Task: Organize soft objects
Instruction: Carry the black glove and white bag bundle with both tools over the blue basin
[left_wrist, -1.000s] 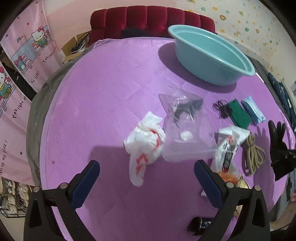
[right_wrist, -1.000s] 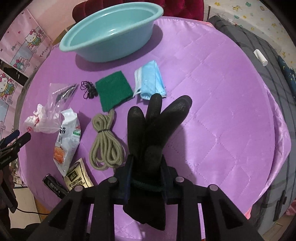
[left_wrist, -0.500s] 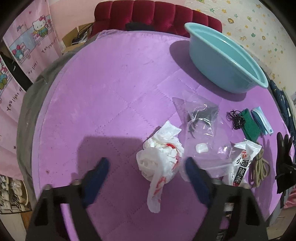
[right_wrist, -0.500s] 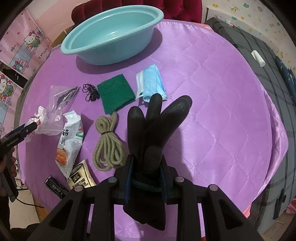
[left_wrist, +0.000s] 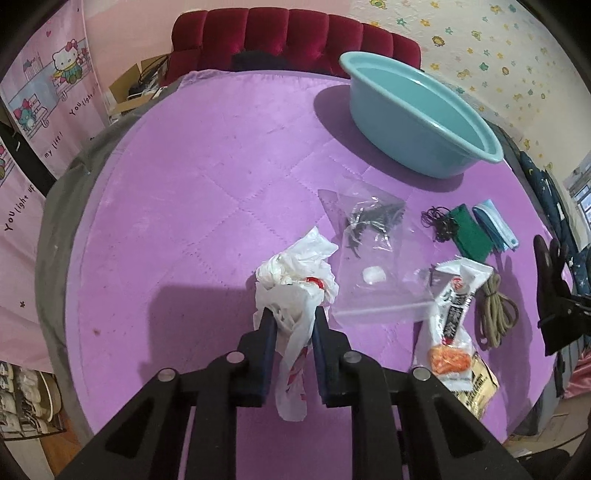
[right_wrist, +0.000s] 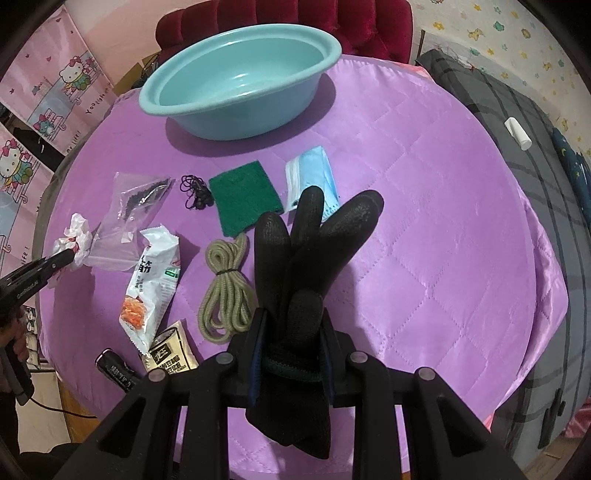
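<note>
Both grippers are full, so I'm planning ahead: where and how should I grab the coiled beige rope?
Grip the rope at its waist, where a dark band cinches the strands into one narrow bundle. Come straight down from above, jaws across the bundle. The snack packet lies to one side and the held black glove overhangs the other.

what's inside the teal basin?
The teal basin shows only bare inner wall and floor in the right wrist view; nothing in it. In the left wrist view its near wall hides part of the floor.

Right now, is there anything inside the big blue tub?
No. The right wrist view shows the blue tub with a bare inside, while the black glove sits in the right gripper.
</note>
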